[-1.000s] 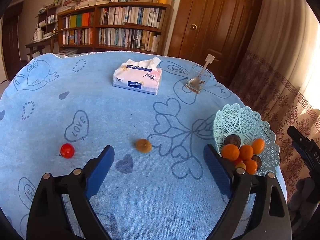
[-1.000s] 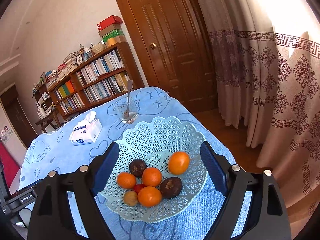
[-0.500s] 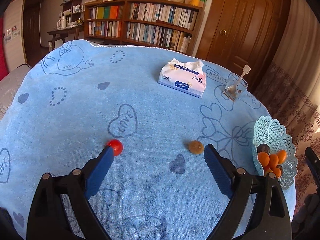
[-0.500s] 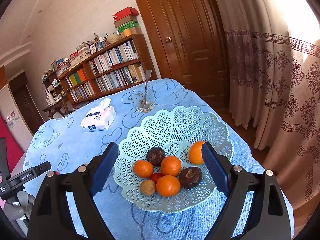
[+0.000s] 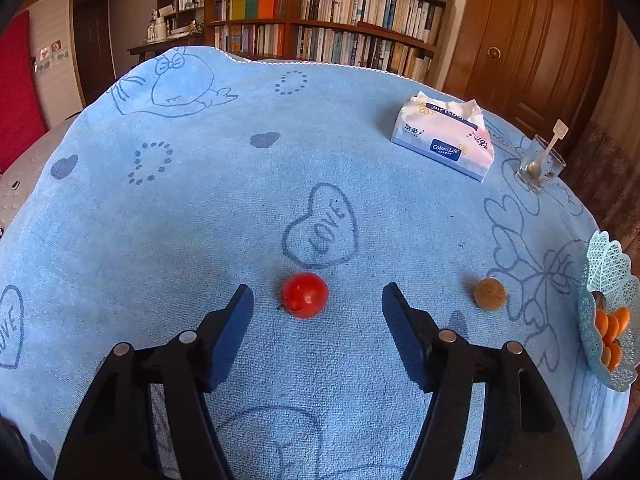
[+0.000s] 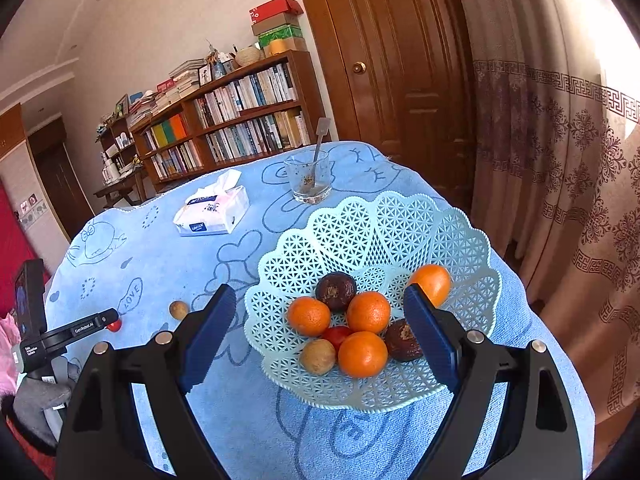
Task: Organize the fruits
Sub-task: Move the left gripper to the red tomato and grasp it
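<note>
A small red fruit [image 5: 305,295] lies on the blue cloth, between and just beyond the tips of my open left gripper [image 5: 316,300]. A brown round fruit [image 5: 489,294] lies to its right. The mint lattice basket [image 5: 608,256] at the right edge holds several oranges. In the right wrist view my open, empty right gripper [image 6: 320,312] hovers over the basket [image 6: 360,220], which holds oranges [image 6: 368,312], dark fruits [image 6: 335,291], a tan fruit [image 6: 318,356] and a red one. The left gripper [image 6: 108,320] shows there beside the red fruit [image 6: 115,325].
A tissue pack [image 5: 444,140] and a glass with a spoon [image 5: 540,166] stand at the far right of the table. Bookshelves [image 5: 320,28] and a wooden door [image 5: 520,40] lie behind. A curtain [image 6: 560,160] hangs to the right.
My left gripper has swung left and moved forward, so the red fruit now sits centred between its tips. The right gripper has shifted slightly over the basket.
</note>
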A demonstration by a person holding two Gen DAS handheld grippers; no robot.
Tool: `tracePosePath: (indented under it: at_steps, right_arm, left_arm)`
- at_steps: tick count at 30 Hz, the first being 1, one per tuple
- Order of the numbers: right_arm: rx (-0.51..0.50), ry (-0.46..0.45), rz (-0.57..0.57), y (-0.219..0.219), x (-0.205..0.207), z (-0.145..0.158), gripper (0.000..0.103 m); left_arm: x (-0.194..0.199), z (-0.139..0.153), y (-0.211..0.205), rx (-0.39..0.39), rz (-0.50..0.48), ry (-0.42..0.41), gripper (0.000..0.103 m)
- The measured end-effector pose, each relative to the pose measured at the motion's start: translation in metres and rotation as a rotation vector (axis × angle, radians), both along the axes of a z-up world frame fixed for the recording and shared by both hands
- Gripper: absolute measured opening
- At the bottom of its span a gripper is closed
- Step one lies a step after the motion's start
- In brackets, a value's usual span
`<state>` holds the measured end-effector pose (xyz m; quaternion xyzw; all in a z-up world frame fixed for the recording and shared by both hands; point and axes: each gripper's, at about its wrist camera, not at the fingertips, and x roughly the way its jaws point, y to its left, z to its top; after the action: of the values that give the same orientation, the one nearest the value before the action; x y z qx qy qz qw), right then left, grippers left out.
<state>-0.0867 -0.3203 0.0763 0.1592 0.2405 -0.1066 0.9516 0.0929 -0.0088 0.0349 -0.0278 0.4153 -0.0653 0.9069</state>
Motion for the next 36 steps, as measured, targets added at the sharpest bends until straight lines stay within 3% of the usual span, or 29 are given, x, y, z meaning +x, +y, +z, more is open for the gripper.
tracePosePath:
  at_steps: [6,8,14,26,36]
  right_arm:
    - [-0.005,0.024,0.018,0.005,0.006,-0.008,0.087]
    - [-0.007,0.033,0.022,0.007,0.007,-0.012,0.087]
    - [-0.036,0.044,0.029,0.015,0.010,-0.017,0.087]
    - [-0.077,0.067,0.108,0.053,0.020,-0.022,0.087]
    - [-0.057,0.137,0.276,0.101,0.072,-0.028,0.087]
  left_arm:
    - [0.012,-0.015,0.000,0.014,-0.004,0.030,0.051]
    - [0.014,-0.019,0.000,0.023,-0.004,0.039,0.043]
    - [0.015,-0.021,0.003,0.024,0.001,0.023,0.030]
    - [-0.006,0.000,0.003,-0.015,-0.019,-0.075,0.028]
    - [-0.018,0.002,0.003,-0.005,-0.025,-0.113,0.028]
